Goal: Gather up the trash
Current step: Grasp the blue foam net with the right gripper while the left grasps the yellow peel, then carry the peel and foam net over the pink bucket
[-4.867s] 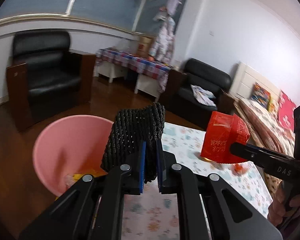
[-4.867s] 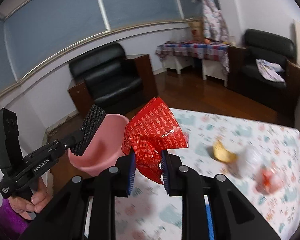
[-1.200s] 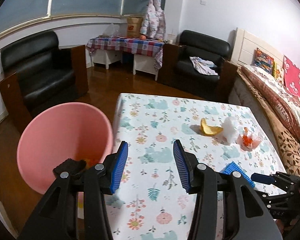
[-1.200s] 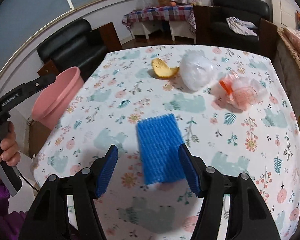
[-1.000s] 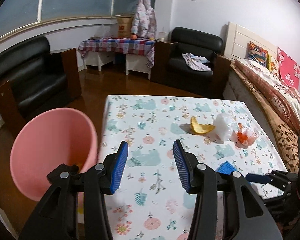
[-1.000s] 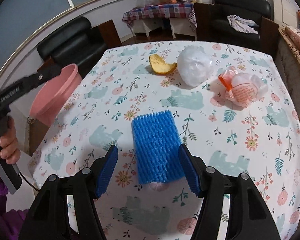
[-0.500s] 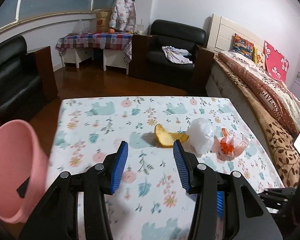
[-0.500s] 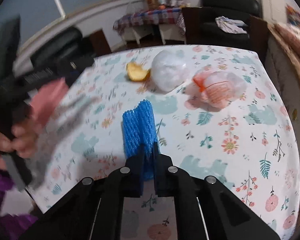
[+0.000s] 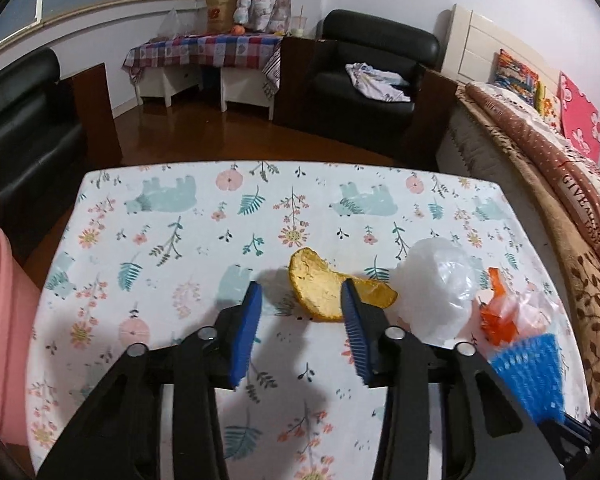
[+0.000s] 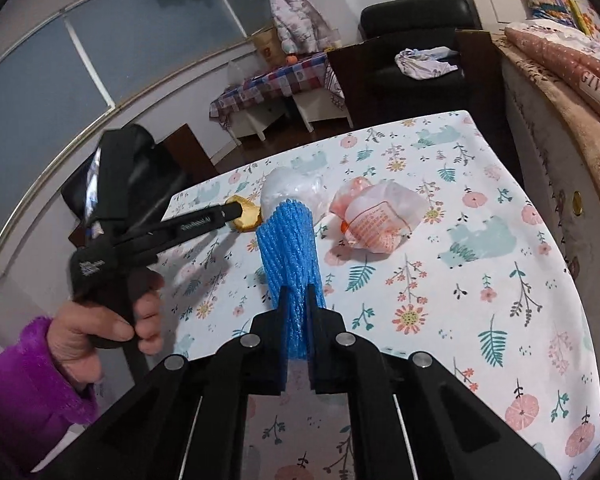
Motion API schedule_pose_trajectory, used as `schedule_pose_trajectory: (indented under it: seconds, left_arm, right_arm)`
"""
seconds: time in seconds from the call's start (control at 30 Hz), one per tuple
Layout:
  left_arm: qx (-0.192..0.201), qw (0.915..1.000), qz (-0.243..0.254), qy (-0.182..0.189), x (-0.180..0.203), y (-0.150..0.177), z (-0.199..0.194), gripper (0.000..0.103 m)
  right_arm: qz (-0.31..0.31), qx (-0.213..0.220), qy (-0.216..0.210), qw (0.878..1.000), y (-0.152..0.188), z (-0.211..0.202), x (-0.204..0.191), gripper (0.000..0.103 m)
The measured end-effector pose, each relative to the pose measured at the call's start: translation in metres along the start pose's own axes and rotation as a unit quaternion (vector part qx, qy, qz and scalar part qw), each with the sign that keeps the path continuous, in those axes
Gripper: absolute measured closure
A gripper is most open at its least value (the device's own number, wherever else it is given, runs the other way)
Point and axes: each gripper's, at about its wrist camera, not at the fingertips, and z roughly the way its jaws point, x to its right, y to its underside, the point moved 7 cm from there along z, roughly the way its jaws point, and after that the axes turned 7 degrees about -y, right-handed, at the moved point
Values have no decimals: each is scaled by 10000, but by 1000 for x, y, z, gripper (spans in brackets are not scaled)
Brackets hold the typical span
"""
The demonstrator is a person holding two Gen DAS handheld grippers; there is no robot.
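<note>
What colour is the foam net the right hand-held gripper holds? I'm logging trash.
Bright blue foam net; clearest in the right wrist view.

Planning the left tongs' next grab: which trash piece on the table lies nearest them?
The orange peel, lying just beyond the open left tongs; the white bag and orange-printed bag lie farther right.

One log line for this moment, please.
left tool: open, at orange peel | right tool: shut on blue foam net | pink bin: left of table
</note>
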Motion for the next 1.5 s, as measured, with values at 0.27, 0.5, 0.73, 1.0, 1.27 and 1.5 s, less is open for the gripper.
schedule_pose_trajectory:
  seconds: [0.27, 0.5, 0.73, 1.0, 1.27, 1.5]
  left_arm:
    - [-91, 9993, -68, -367, 4, -3, 14, 72]
    - [-215, 9995, -121, -210, 3, -3, 3, 100]
    - [241, 9984, -167, -487, -51, -8, -84, 100]
    - [791, 9901, -622, -980, -118, 4, -179, 100]
    - [1275, 9821, -758, -1164, -148, 1, -241, 100]
    - [1466, 9795, -842, -1095, -161, -4, -259, 100]
  right_arm:
    - [233, 53, -228, 9995, 0, -5, 6, 97]
    - [398, 114, -347, 9985, 0, -9, 12, 97]
    - [683, 290, -671, 9950, -2, -20, 15, 97]
    - [392, 593, -1074, 9917, -3, -43, -14, 97]
    - [385, 594, -1209, 9901, -1, -44, -22, 97]
    - [97, 706, -1142, 9909, -7, -52, -32, 97]
